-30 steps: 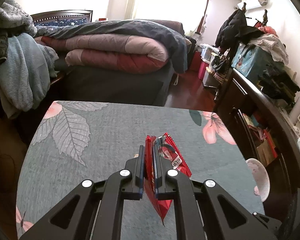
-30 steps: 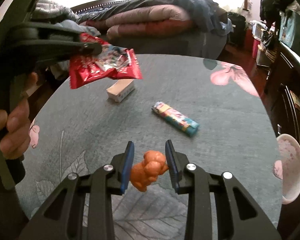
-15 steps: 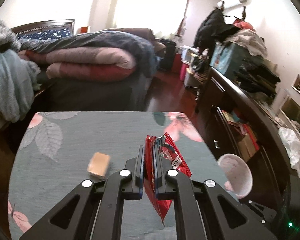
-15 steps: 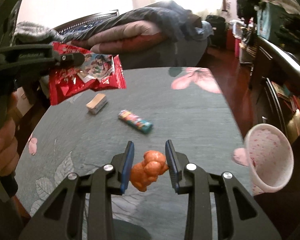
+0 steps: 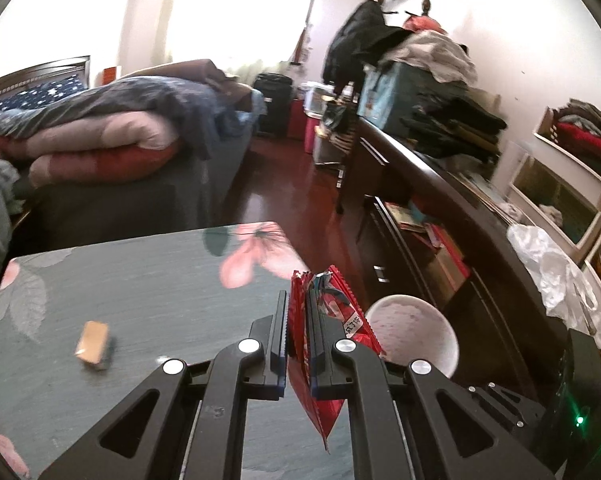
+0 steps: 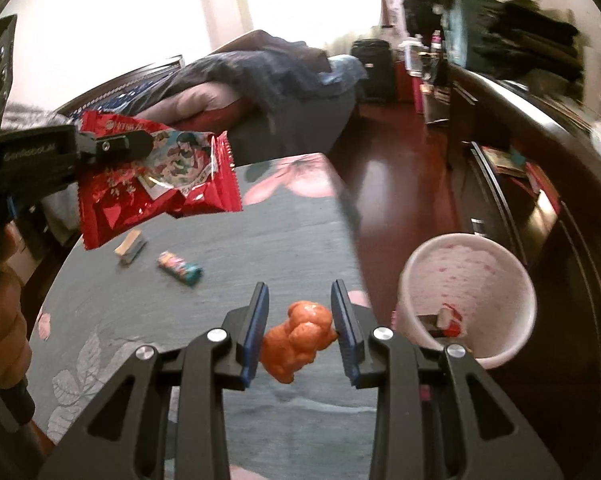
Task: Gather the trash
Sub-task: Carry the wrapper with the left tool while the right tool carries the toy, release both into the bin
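Note:
My left gripper (image 5: 297, 304) is shut on a red snack wrapper (image 5: 324, 364) and holds it above the table; the wrapper also shows in the right wrist view (image 6: 156, 176). My right gripper (image 6: 300, 304) is shut on an orange crumpled lump (image 6: 298, 338) above the table near its right edge. A white bin with pink speckles (image 6: 466, 256) stands just right of the table, with some trash inside; it also shows in the left wrist view (image 5: 414, 330). A tan small box (image 5: 92, 338) and a colourful wrapper bar (image 6: 179, 272) lie on the table.
The table has a grey cloth with leaves and pink flowers (image 5: 140, 288). A bed with piled quilts (image 5: 100, 140) stands beyond it. A dark cabinet with clutter (image 5: 440, 200) runs along the right. Red wooden floor (image 5: 300, 200) lies between.
Both grippers have swung right with their loads. The bin has come closer and larger in both views, and its inside now shows in the right wrist view.

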A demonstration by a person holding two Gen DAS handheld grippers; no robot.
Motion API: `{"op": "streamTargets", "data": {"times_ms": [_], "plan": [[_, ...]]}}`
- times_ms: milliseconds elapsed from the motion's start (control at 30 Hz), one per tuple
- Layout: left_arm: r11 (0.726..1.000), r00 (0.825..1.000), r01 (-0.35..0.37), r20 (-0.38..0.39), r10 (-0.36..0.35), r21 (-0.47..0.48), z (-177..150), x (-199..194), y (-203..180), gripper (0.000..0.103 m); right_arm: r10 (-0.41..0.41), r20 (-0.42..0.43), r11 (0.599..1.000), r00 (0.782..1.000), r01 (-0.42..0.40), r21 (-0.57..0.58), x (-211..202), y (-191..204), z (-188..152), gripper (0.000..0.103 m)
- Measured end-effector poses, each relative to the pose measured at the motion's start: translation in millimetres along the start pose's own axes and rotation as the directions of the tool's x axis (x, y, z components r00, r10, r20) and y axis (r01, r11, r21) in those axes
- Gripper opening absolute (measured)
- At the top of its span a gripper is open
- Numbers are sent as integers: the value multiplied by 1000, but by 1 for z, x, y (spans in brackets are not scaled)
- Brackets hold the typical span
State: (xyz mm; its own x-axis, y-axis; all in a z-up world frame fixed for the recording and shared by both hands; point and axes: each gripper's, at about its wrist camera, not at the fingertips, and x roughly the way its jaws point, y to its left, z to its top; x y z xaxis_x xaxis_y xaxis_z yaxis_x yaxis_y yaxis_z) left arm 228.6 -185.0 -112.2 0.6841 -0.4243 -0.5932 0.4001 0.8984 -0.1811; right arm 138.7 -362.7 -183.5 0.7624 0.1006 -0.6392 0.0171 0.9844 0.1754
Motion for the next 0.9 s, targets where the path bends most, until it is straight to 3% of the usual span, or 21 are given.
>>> {"op": "streamTargets", "data": {"times_ms": [267, 533, 900], "plan": [[994, 996, 81, -42, -78, 78, 3, 38, -57, 7, -99, 26, 989, 995, 95, 115, -8, -69, -3, 33], [975, 980, 181, -110, -167, 131, 1, 97, -113, 7, -218, 10, 953, 976, 211, 219, 7, -140, -8, 33], [960, 963, 204, -213, -162, 192, -12, 178, -156, 7, -294, -40, 914, 955, 294, 278, 57, -199, -7, 34]]}}
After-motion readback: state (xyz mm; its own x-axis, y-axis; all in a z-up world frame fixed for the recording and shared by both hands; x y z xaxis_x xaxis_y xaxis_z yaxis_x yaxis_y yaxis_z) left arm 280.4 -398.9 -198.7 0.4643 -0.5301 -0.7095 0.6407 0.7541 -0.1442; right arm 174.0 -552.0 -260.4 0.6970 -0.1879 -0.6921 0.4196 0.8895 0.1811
